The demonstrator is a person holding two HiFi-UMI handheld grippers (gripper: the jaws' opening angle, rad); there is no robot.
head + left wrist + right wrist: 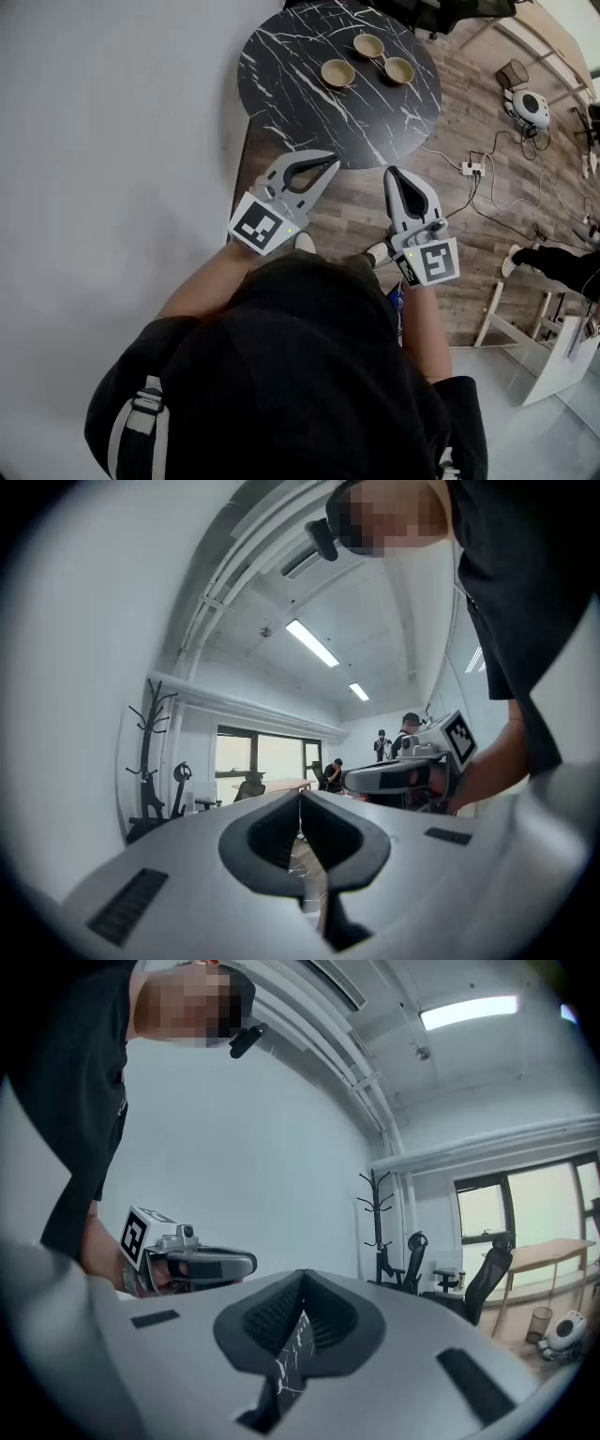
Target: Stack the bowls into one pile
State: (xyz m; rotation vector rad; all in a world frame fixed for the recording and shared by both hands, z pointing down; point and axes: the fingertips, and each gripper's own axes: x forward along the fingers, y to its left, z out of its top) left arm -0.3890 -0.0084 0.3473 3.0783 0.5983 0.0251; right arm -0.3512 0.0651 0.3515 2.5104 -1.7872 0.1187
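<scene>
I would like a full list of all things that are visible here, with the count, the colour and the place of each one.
table: one, round, black with white veins, ahead of the person
bowls: three, tan, unstacked, on the table's far part
floor: brown wood, under the table
power strip: one, white, on the floor right of the table
coat rack: one, black, by the white wall
left tool: one, grey, shut, empty
right tool: one, grey, shut, empty
</scene>
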